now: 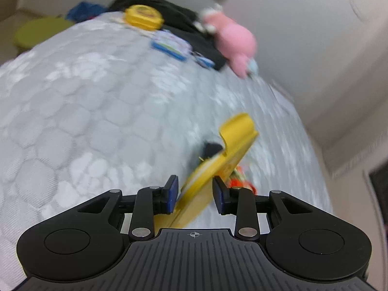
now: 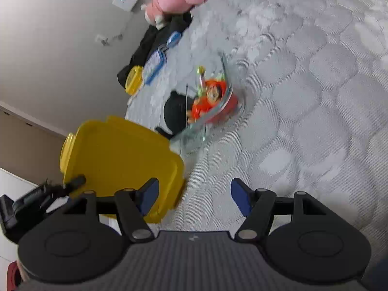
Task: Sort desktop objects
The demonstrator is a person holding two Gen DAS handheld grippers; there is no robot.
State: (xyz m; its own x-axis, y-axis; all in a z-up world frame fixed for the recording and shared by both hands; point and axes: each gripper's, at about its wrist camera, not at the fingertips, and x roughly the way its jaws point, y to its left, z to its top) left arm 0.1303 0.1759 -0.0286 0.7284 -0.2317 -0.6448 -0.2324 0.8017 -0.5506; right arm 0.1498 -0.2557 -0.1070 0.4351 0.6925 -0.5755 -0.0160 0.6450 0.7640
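A grey quilted cover with a rounded cobble pattern filled most of both views, and plain pale walls stood behind it. One yellow lid was clamped edge-on between the pads of the left gripper, lifted clear of the cover. The right gripper stood apart, nothing between its fingers. Beyond them lay one clear container holding an orange toy, with a black object just to its left. At the far edge sat one pink plush toy, one round yellow box, a blue-edged pack and a dark cloth.
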